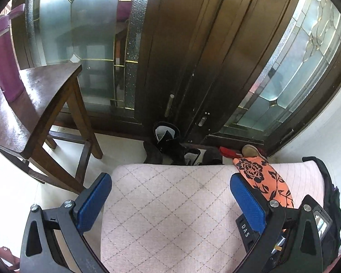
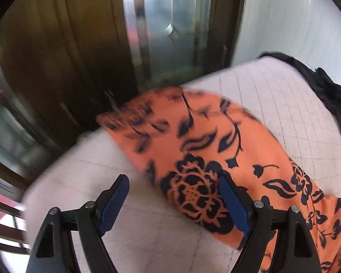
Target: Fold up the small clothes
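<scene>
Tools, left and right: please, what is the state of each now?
Left tool: open, holding nothing.
Right tool: open, holding nothing, above the orange floral cloth.

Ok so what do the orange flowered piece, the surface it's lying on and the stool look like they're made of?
Orange garment: thin soft fabric, matte, dark floral print, draping flat.
Pale surface: looks like padded woven or quilted cloth, matte, with a stitched diamond grid.
Stool: dark wood, apparently varnished; its seat shows glossy reflections.

The orange cloth is cut off at the right wrist view's lower right edge, its far end smeared by blur; the door behind is blurred; the black garment is cropped at the right.
</scene>
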A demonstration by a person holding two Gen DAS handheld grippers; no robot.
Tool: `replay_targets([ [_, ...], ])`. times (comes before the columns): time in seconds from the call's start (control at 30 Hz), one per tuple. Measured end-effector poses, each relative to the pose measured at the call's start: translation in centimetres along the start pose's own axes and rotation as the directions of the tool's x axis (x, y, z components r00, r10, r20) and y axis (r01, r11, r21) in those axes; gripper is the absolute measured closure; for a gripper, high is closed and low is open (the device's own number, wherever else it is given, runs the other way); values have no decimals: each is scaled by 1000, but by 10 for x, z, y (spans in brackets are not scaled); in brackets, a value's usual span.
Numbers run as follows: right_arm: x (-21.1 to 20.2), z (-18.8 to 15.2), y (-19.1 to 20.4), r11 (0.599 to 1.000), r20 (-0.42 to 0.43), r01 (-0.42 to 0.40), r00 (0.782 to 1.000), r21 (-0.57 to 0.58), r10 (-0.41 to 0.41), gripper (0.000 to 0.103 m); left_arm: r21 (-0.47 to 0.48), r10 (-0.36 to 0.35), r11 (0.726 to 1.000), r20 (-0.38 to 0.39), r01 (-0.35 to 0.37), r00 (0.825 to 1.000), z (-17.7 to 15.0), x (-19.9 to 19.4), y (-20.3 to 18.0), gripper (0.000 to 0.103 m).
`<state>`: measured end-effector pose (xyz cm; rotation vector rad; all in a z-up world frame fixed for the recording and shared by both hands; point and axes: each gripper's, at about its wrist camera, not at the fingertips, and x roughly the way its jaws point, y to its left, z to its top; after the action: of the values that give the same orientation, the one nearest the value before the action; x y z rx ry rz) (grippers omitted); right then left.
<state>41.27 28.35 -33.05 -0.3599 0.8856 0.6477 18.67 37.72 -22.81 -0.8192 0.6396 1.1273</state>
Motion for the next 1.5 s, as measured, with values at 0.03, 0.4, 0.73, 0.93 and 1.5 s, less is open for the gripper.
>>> replay_targets([
  [0.03,0,-1,-1,1000,36,13,999,-8,-13,19,-2,-4,1000,-5,4,1000,0,1,1,0],
  [0.4,-24,17,-49,986,170,23,984,164,-51,91,65,-24,998,-40,27,999,-9,5,-19,0],
  [0.73,-198,-76,-205,847,431,-137,895,513,-116,91,334,-113,931,-125,149,986,-63,-11,-93,0],
  [0.93,-291,-214,-289,695,405,-105,869,711,-283,91,587,-182,775,-150,236,972,-133,-44,-152,0],
  [1.5,-316,-468,-393,180,188,-124,894,976,-407,25,902,-229,356,-169,244,959,-276,-88,-208,0],
])
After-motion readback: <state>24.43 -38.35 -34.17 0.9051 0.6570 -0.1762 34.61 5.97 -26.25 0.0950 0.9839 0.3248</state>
